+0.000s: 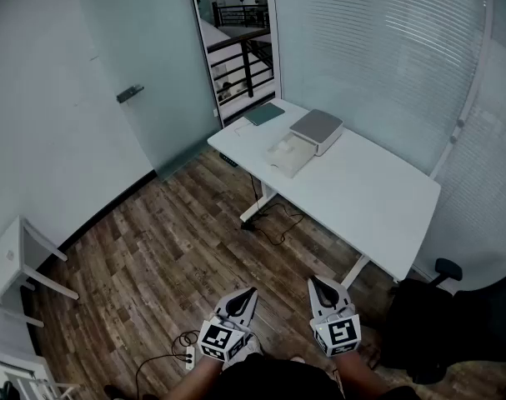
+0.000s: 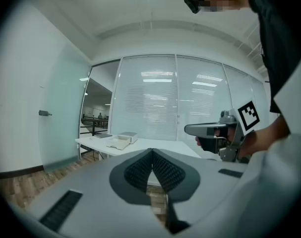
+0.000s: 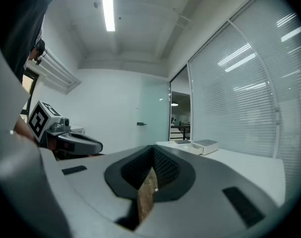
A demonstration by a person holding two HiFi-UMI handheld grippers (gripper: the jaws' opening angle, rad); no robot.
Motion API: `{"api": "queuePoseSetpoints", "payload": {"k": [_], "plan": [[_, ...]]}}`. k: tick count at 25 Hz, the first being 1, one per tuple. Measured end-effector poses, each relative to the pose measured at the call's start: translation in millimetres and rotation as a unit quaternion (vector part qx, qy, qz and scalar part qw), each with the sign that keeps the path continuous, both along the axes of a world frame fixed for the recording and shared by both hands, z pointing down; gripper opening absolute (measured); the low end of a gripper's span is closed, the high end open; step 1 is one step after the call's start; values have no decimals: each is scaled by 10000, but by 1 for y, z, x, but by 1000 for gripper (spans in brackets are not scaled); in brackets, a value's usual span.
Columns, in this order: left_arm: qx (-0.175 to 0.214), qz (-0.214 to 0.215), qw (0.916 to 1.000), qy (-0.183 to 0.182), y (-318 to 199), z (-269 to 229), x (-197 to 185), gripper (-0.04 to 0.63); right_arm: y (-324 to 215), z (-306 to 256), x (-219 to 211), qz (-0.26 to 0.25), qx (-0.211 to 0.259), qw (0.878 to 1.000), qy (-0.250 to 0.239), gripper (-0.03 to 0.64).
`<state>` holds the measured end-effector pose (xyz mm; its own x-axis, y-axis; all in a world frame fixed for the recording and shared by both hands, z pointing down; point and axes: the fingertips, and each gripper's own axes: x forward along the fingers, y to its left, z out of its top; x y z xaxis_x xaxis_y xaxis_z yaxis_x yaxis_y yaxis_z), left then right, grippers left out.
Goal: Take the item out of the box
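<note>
Item: cannot be made out at this range; probably in the box.
Box: white box [image 1: 317, 130] with a grey top, at the far end of the table [image 1: 378, 198]. A white open tray-like part [image 1: 288, 155] sits against or just beside it; can't tell which.
Left gripper [image 1: 251, 292]: clenched, nothing between its jaws, near the person's body, well apart from the box.
Right gripper [image 1: 316, 282]: clenched, empty, beside the left.
Stage: judged approach not begun.
Risk, shove: arriving with closed jaws would push the box along the smooth tabletop.
Risk, wrong grab: item's place is unclear, so the lid or tray may get lifted instead.
Risk, floor: power strip [image 1: 190, 357] and cable [image 1: 278, 223] lie between person and table, so a trip is possible.
</note>
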<state>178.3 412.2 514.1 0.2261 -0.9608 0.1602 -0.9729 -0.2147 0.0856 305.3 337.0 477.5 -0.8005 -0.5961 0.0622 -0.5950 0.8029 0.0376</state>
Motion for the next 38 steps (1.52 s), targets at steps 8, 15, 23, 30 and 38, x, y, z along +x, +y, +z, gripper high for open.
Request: {"api": "queuePoseSetpoints", "payload": {"k": [8, 15, 23, 30, 38], "plan": [[-34, 58, 9999, 123, -11, 3, -5, 12, -9, 4, -9, -20, -17, 9999, 113, 5], [-20, 129, 9999, 15, -24, 0, -19, 12, -18, 5, -27, -74, -100, 9999, 65, 5], [-57, 131, 9999, 54, -39, 6, -62, 12, -33, 12, -76, -201, -279, 9993, 160, 6], [-4, 315, 9995, 51, -51, 6, -102, 12, -48, 24, -112, 125, -370, 9990, 239, 6], [-75, 402, 9992, 43, -49, 17, -135, 12, -62, 28, -130, 395, -375, 9979, 343, 6]]}}
